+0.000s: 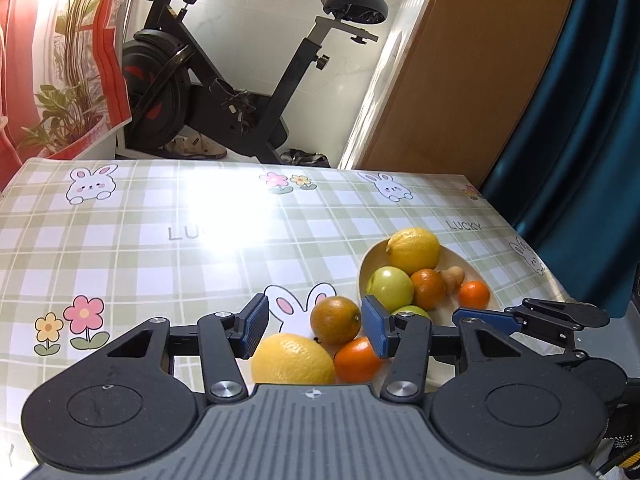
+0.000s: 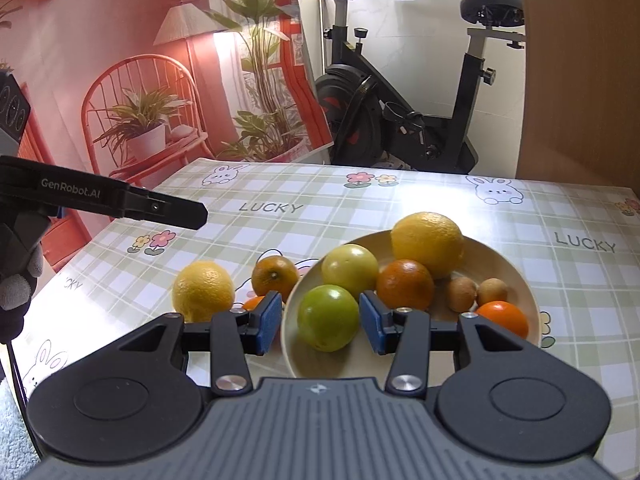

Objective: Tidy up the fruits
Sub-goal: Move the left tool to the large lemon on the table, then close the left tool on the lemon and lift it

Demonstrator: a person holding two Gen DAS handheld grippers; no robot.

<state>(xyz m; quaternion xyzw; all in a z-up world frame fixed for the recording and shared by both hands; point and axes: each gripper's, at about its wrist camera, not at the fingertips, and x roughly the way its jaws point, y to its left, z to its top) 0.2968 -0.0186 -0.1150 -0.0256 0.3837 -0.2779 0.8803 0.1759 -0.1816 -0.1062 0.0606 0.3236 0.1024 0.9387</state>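
Observation:
A cream bowl (image 2: 520, 280) (image 1: 362, 276) holds a lemon (image 2: 428, 242), a yellow-green fruit (image 2: 350, 268), a green fruit (image 2: 328, 318), two oranges and two small brown fruits. Left of the bowl, a second lemon (image 1: 292, 360) (image 2: 203, 290), a greenish mandarin (image 1: 335, 320) (image 2: 275, 276) and a small orange (image 1: 356, 360) lie on the table. My left gripper (image 1: 316, 330) (image 2: 194, 216) hovers open above those three, holding nothing. My right gripper (image 2: 320, 326) (image 1: 472, 316) is open over the bowl's near rim. The green fruit shows between its pads but rests in the bowl.
The table (image 1: 160, 248) has a green plaid cloth with rabbits and flowers. Beyond its far edge stand an exercise bike (image 1: 240, 92) and a wooden door (image 1: 460, 80). A red printed backdrop (image 2: 120, 80) borders the left side, a blue curtain (image 1: 580, 140) the right.

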